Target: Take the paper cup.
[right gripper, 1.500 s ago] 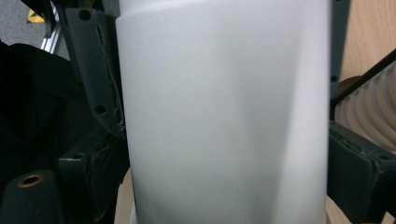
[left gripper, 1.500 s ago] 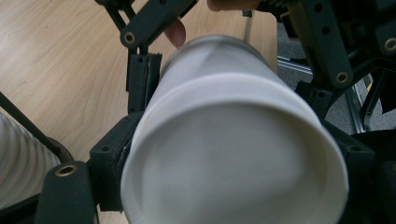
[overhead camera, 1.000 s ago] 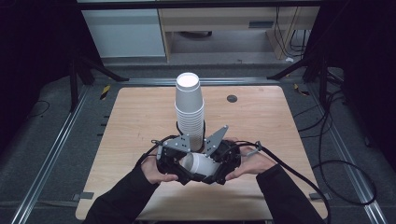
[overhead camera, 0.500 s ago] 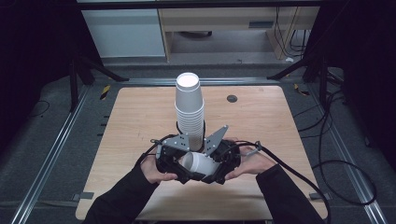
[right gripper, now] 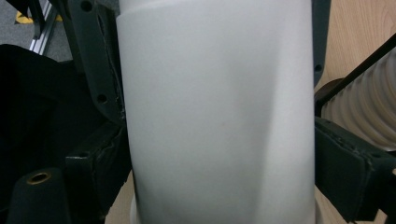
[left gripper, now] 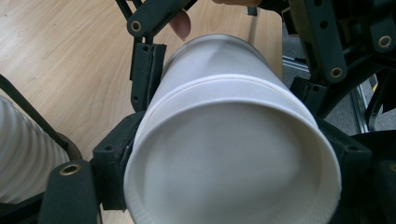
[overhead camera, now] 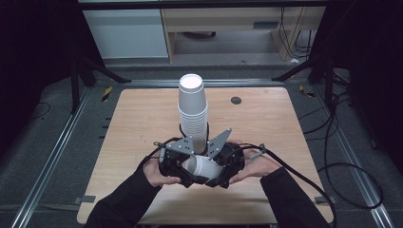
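Almost nothing has moved since a second ago: the white paper cup [overhead camera: 201, 166] lies on its side between the two grippers as before, and the hands have hardly shifted. The cup sits low over the near middle of the tabletop [overhead camera: 285, 118], its closed bottom facing the left gripper's camera. The left gripper [overhead camera: 183, 164] grasps it, with black pads pressed to the cup's sides near the bottom in the left gripper view. The right gripper [overhead camera: 222, 166] is clenched on the same cup from the opposite side; in the right gripper view its pads [right gripper: 348, 175] sit against the cup wall [right gripper: 215, 121]. A fingertip [left gripper: 180, 24] shows past the cup in the left gripper view. Just behind the grippers stands a tall stack of cups [overhead camera: 193, 111], upside down, its ribbed rims visible beside the held cup in both gripper views. A small dark disc [overhead camera: 236, 100] lies farther back on the tabletop, well apart from the stack.
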The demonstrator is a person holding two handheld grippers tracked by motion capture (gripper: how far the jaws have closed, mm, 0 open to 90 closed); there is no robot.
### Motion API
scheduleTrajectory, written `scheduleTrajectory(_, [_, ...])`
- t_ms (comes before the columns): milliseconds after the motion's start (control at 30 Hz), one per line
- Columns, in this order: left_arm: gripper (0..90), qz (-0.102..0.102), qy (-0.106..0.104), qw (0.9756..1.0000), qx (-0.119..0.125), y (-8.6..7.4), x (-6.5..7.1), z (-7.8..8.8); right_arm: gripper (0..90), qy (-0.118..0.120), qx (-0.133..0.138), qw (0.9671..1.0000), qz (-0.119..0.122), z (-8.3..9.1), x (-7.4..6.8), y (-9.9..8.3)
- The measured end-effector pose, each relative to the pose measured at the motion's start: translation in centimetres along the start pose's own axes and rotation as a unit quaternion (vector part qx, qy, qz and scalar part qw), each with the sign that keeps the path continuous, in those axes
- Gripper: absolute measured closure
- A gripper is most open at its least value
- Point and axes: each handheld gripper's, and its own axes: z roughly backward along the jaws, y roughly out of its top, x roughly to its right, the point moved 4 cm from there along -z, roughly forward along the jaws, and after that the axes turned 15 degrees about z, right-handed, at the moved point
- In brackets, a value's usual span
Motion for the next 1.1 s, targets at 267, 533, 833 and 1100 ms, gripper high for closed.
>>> scheduleTrajectory(267, [21.8, 0.003, -0.005, 1.0000, -0.001, 0.0, 0.0, 0.1, 12.1, 0.003, 0.000, 1.0000, -0.001, 0.0, -0.1, 0.0])
scheduleTrajectory(533, [21.8, 0.000, 0.000, 1.0000, -0.007, -0.3, -0.4, 0.3, 11.4, -0.005, 0.003, 1.0000, -0.005, 1.3, -0.1, 0.2])
scheduleTrajectory(833, [21.8, 0.003, 0.002, 1.0000, -0.006, -0.7, -0.8, 0.6, 10.9, -0.046, 0.022, 0.9986, -0.016, 4.3, 0.2, 0.1])
scheduleTrajectory(1100, [21.8, 0.017, 0.007, 0.9997, 0.018, -0.6, -1.1, 1.4, 11.1, -0.116, 0.051, 0.9905, -0.054, 6.9, 0.9, -1.2])
